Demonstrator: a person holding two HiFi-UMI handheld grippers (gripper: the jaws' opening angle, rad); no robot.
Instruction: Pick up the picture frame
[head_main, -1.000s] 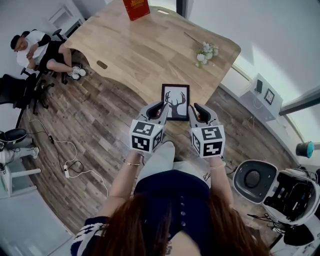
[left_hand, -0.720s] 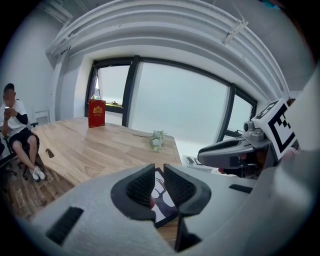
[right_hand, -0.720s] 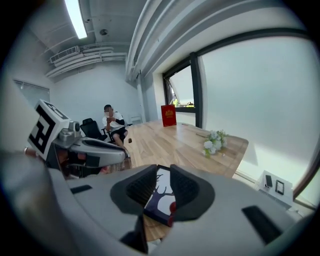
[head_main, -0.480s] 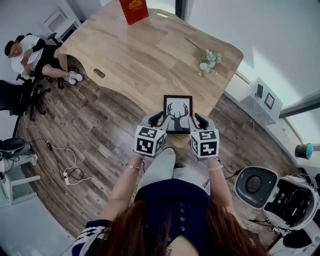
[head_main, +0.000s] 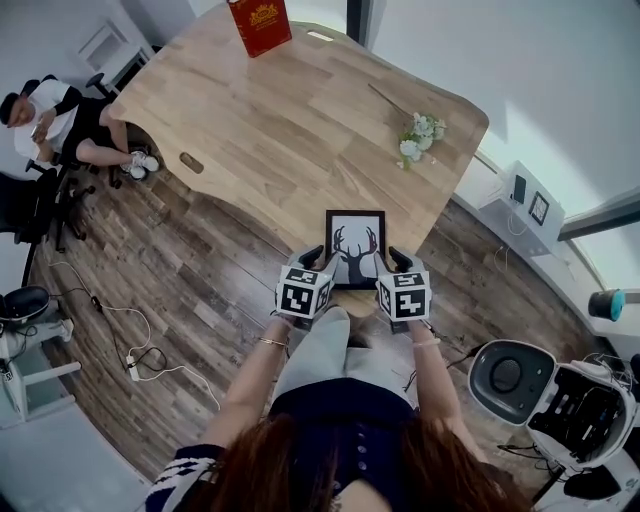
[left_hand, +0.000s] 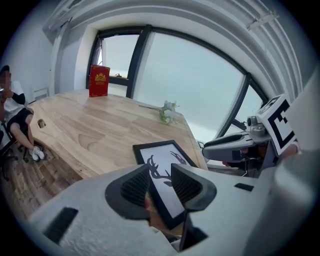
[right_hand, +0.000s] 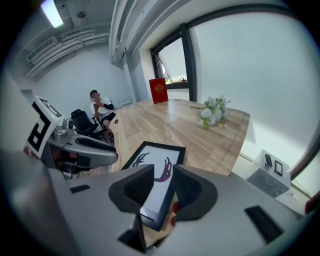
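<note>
Person: a seated person (head_main: 55, 120) in a white top is at the far left, well apart from the table.
Floor: the dark wooden plank floor (head_main: 180, 260) lies left of the table and near it.
Table: the large light wooden table with rounded corners (head_main: 280, 120) fills the far middle.
Red box: a flat red box with gold print (head_main: 260, 22) stands upright at the far end of the table.
Left gripper: the grey left gripper (left_hand: 161, 175) points down at the near edge of the table. Its 2 jaws are spread and have just been opening. The left side of the black rectangular picture frame with a white sheet and a dark antler drawing (left_hand: 162, 156) is between the ribbed pads, which do not press on it.
Picture frame: it lies face up at the near edge of the table, between the 2 grippers.
Right gripper: the grey right gripper (right_hand: 163, 175) also has its 2 jaws spread, just opened further. The right side of the picture frame is between them, not pinched.
Flowers: a small bunch of white flowers with green stems (head_main: 418, 132) lies on the far right part of the table, well apart from the picture frame.
</note>
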